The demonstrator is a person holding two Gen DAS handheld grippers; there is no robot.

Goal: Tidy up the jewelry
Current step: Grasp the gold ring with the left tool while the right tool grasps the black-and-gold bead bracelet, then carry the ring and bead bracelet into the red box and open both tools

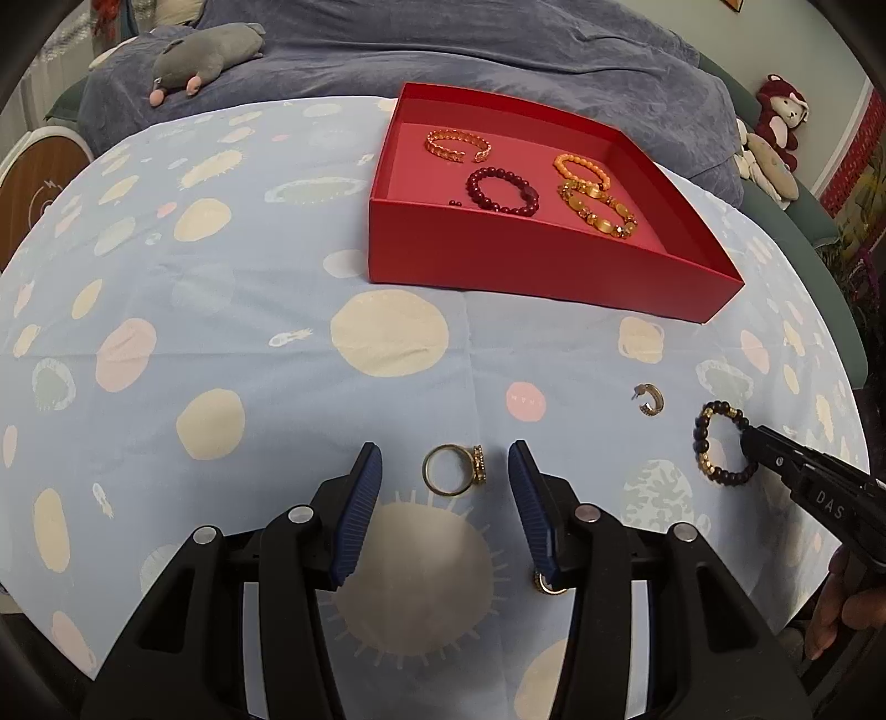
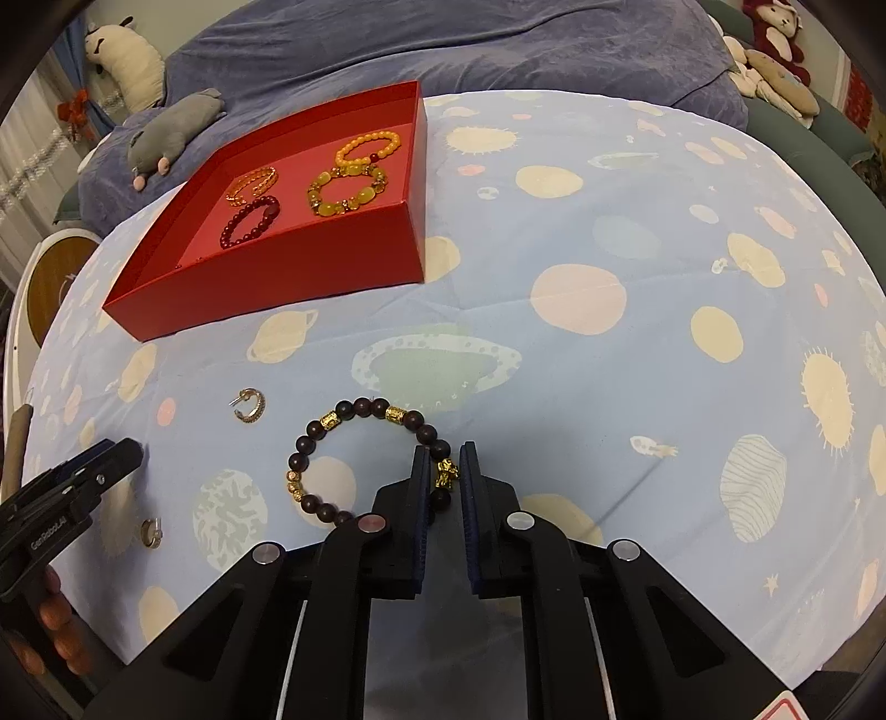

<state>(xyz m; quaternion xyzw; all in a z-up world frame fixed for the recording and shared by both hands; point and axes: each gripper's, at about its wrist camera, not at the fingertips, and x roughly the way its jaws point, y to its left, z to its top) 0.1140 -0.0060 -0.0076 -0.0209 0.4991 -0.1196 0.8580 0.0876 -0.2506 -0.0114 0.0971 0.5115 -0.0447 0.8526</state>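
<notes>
A red box [image 1: 531, 266] on the table holds several bracelets: a gold chain cuff [image 1: 457, 145], a dark red bead one [image 1: 503, 191], an orange bead one [image 1: 581, 169] and a yellow stone one [image 1: 601, 213]. My left gripper [image 1: 446, 462] is open, its fingers on either side of two gold rings [image 1: 455, 469] on the cloth. My right gripper [image 2: 443, 468] is shut on a dark bead bracelet [image 2: 354, 448] with gold charms, which lies on the cloth; it also shows in the left wrist view [image 1: 720, 446]. A gold hoop earring [image 1: 649, 400] lies between the two grippers. Another earring [image 2: 150, 533] lies near the left gripper.
The round table wears a light blue planet-print cloth [image 1: 221, 332]. A blue blanket [image 1: 443, 50] with a grey plush toy [image 1: 205, 58] lies behind it. More plush toys [image 1: 775, 127] sit at the back right. The red box also shows in the right wrist view [image 2: 277, 277].
</notes>
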